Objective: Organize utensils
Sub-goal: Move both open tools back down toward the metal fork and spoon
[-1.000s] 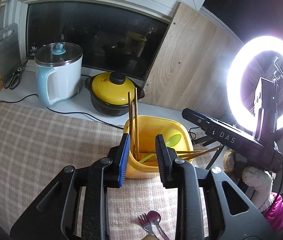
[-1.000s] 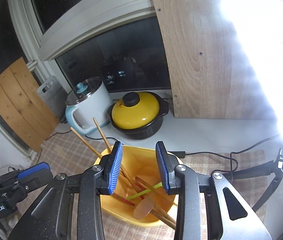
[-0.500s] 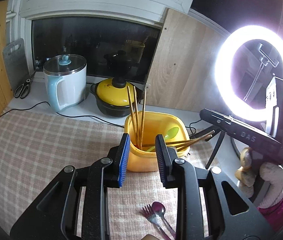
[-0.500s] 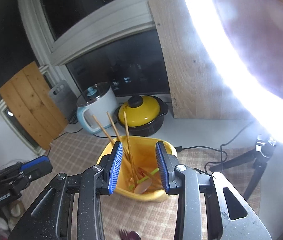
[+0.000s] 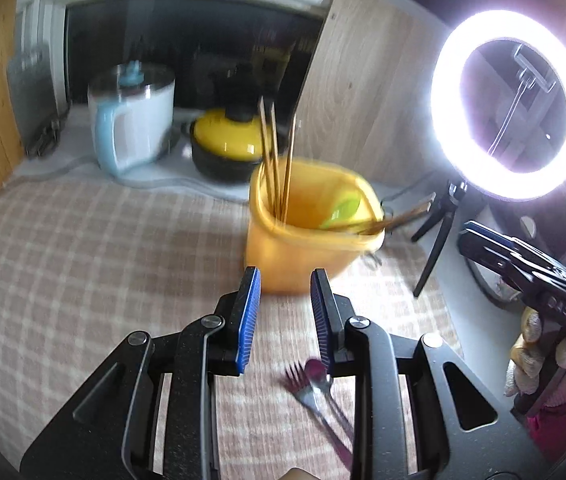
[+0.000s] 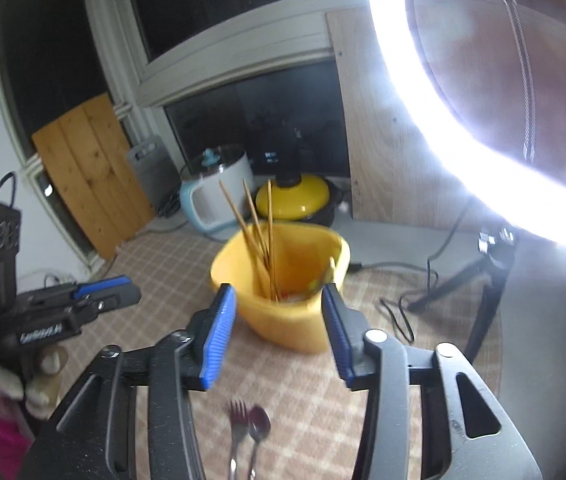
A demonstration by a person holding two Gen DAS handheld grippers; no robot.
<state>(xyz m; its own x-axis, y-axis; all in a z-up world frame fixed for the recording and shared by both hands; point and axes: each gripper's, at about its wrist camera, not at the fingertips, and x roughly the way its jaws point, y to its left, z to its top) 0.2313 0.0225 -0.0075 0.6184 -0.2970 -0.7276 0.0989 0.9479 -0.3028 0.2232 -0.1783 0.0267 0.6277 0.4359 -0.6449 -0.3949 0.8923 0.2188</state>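
Observation:
A yellow bin [image 5: 303, 248] [image 6: 287, 320] stands on the checked cloth and holds upright wooden chopsticks [image 5: 279, 160] [image 6: 257, 232], a green spoon [image 5: 343, 206] and other wooden utensils. A metal fork [image 6: 237, 432] and a purple-tinted spoon [image 6: 259, 428] lie side by side on the cloth in front of the bin; the same fork and spoon [image 5: 311, 384] show in the left wrist view. My left gripper [image 5: 284, 280] hovers short of the bin, open, with nothing between its pads. My right gripper [image 6: 278, 296] also hangs in front of the bin; its jaws are opening and hold nothing.
Behind the bin stand a white and blue electric pot [image 5: 135, 128] and a yellow-lidded black pot [image 5: 227, 144]. A bright ring light [image 5: 507, 104] on a tripod [image 6: 479, 292] stands at the right, its cable [image 6: 403, 312] trailing over the cloth. Wooden boards lean at the back.
Both grippers have drawn back from the bin, which now looks smaller and farther. The fork and spoon have come further into view. The right jaws stand wider apart than before.

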